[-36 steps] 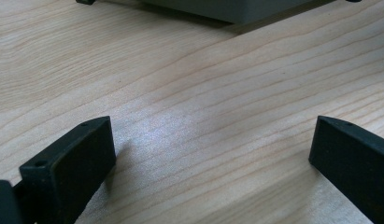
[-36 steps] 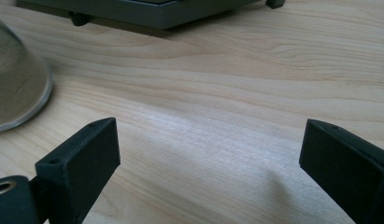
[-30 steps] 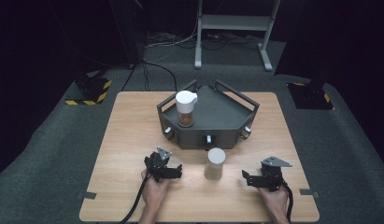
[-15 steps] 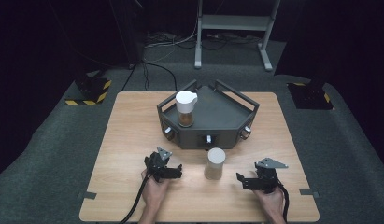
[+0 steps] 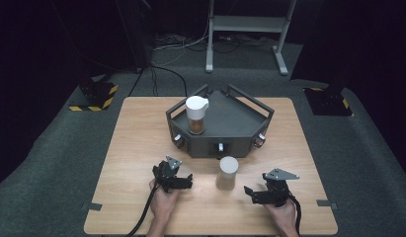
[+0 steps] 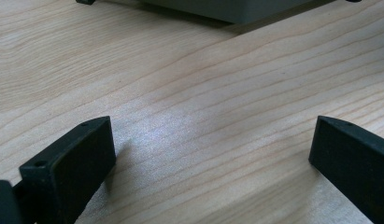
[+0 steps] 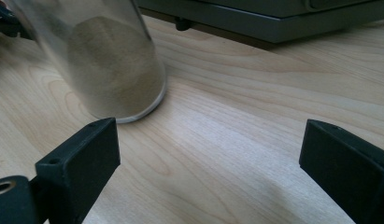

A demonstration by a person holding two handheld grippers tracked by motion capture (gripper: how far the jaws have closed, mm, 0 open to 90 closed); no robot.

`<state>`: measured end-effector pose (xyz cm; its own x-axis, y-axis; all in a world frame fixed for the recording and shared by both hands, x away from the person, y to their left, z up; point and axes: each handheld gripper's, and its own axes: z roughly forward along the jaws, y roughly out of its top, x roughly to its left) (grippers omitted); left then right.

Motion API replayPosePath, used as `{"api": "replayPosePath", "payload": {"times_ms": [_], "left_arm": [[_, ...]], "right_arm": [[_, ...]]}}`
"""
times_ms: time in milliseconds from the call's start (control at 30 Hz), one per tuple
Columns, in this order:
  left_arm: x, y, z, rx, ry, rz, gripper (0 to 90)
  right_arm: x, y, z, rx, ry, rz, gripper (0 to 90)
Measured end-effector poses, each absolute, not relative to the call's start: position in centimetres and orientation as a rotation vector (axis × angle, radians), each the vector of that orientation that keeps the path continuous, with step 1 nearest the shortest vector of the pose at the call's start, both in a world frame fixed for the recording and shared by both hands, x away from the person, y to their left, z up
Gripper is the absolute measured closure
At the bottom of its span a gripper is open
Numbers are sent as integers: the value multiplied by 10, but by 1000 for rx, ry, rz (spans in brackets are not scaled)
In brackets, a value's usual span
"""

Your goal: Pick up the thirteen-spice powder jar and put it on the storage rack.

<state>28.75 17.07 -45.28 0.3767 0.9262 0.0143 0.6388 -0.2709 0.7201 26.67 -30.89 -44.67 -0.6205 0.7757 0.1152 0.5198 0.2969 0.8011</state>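
Note:
A clear jar of tan powder (image 5: pixel 227 173) stands on the wooden table (image 5: pixel 136 133), just in front of a dark grey angular stand (image 5: pixel 235 121) with knobs. In the right gripper view the jar (image 7: pixel 116 65) is ahead and to the left, close to the left jaw but outside the gap. My right gripper (image 5: pixel 251 192) (image 7: pixel 208 163) is open, low over the table to the right of the jar. My left gripper (image 5: pixel 184 181) (image 6: pixel 213 158) is open over bare wood to the jar's left. A white-lidded jar with brown contents (image 5: pixel 196 116) stands on the stand's left part.
The stand's front edge (image 7: pixel 273 21) (image 6: pixel 236 9) lies just beyond both grippers. Cables trail from both grippers off the near table edge. Dark carpet surrounds the table, with a metal frame (image 5: pixel 247 29) and yellow-striped bases (image 5: pixel 94 96) behind.
My right gripper has slid left, closer to the powder jar. The left gripper and both jars have stayed in place.

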Motion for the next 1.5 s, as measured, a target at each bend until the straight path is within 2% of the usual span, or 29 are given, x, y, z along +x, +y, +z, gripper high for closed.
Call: {"api": "replayPosePath", "payload": {"times_ms": [1500], "left_arm": [[288, 171, -453, 2009, 1343, 588, 3]], "right_arm": [[268, -270, -442, 1017, 2342, 1292, 60]]}}
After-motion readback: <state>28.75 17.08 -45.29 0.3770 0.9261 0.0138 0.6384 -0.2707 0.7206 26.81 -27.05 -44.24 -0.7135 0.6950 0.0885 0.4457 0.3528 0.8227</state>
